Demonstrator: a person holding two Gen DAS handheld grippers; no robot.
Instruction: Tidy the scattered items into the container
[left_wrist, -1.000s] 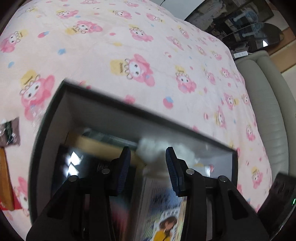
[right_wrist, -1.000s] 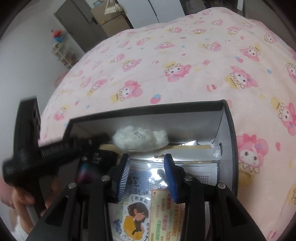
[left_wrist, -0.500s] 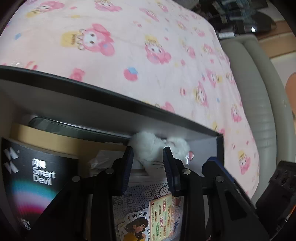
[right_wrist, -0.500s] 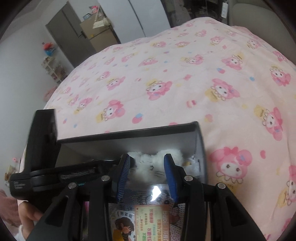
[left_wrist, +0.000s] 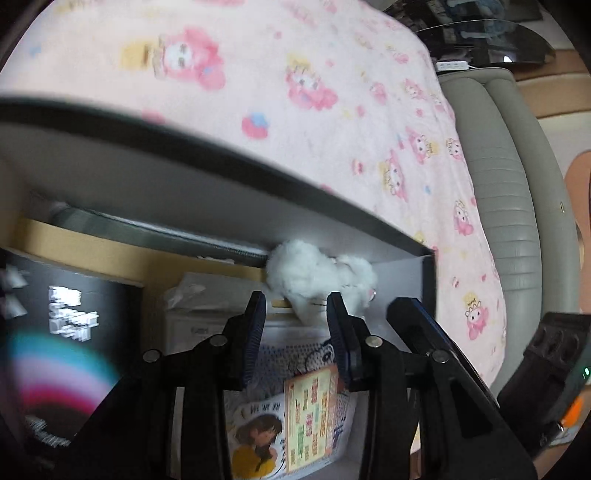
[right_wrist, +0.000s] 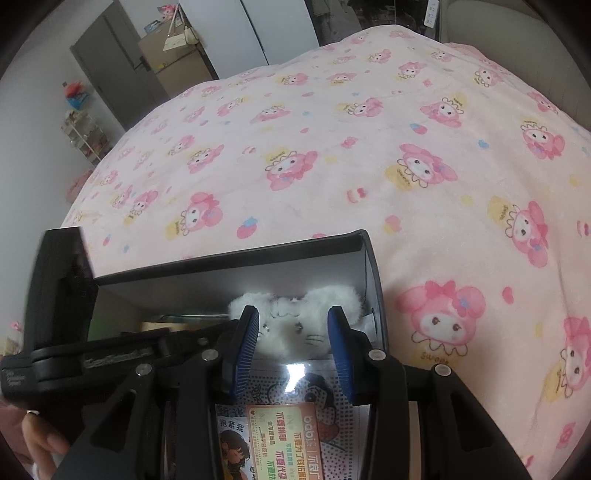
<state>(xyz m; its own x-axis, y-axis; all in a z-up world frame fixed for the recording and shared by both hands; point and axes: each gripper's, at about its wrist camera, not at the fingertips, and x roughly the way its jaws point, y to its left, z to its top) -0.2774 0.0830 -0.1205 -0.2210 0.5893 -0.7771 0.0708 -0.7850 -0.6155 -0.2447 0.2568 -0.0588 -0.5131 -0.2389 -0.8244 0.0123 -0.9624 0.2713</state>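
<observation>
A dark open box (left_wrist: 229, 162) (right_wrist: 236, 258) sits on the pink bedspread. Inside lie a white fluffy cat toy (left_wrist: 317, 275) (right_wrist: 295, 325) at the far right corner, a cartoon-printed packet (left_wrist: 295, 398) (right_wrist: 280, 424), a black "Smart Devil" box (left_wrist: 62, 332) and a tan flat box (left_wrist: 110, 254). My left gripper (left_wrist: 295, 328) is open and empty, hovering inside the box just short of the toy. My right gripper (right_wrist: 291, 343) is open and empty, its jaws either side of the toy. The left gripper's body shows in the right wrist view (right_wrist: 92, 358).
The pink cartoon bedspread (right_wrist: 369, 147) stretches beyond the box. A grey padded headboard (left_wrist: 517, 206) runs along the right. Cupboards and a door (right_wrist: 122, 70) stand across the room. A crumpled clear wrapper (left_wrist: 192, 291) lies in the box.
Both grippers have moved deeper over the box toward its far right corner. The white toy has gone from beyond the tips to between the right gripper's jaws.
</observation>
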